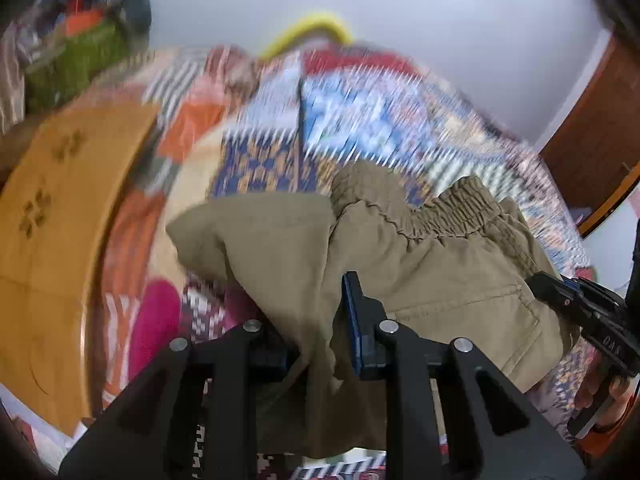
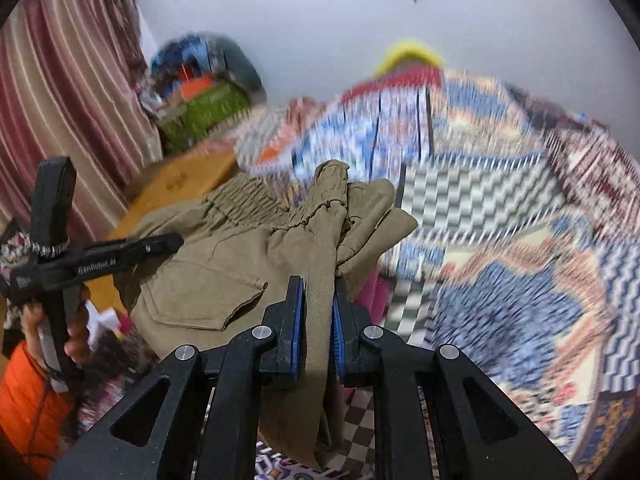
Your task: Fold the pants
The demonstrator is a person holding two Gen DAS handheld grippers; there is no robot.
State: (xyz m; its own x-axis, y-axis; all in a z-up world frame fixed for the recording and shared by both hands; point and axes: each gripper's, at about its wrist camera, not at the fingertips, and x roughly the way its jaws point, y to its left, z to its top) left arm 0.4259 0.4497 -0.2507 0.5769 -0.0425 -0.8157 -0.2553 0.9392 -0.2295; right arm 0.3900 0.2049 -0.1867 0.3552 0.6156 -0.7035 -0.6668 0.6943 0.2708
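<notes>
Khaki pants (image 1: 432, 276) with an elastic waistband (image 1: 448, 208) and a back pocket are held up above a patchwork bed cover (image 1: 360, 120). My left gripper (image 1: 320, 332) is shut on one bunch of the khaki cloth, which hangs between its blue pads. My right gripper (image 2: 318, 320) is shut on another fold of the pants (image 2: 224, 264). The right gripper also shows at the right edge of the left wrist view (image 1: 580, 308), touching the pants. The left gripper shows at the left of the right wrist view (image 2: 96, 260), held by a hand in an orange sleeve.
An orange-brown board (image 1: 52, 248) lies at the left of the bed. A pile of coloured bundles (image 2: 200, 92) sits by a striped curtain (image 2: 64, 92). A wooden door (image 1: 592, 128) stands at the right. A white wall is behind the bed.
</notes>
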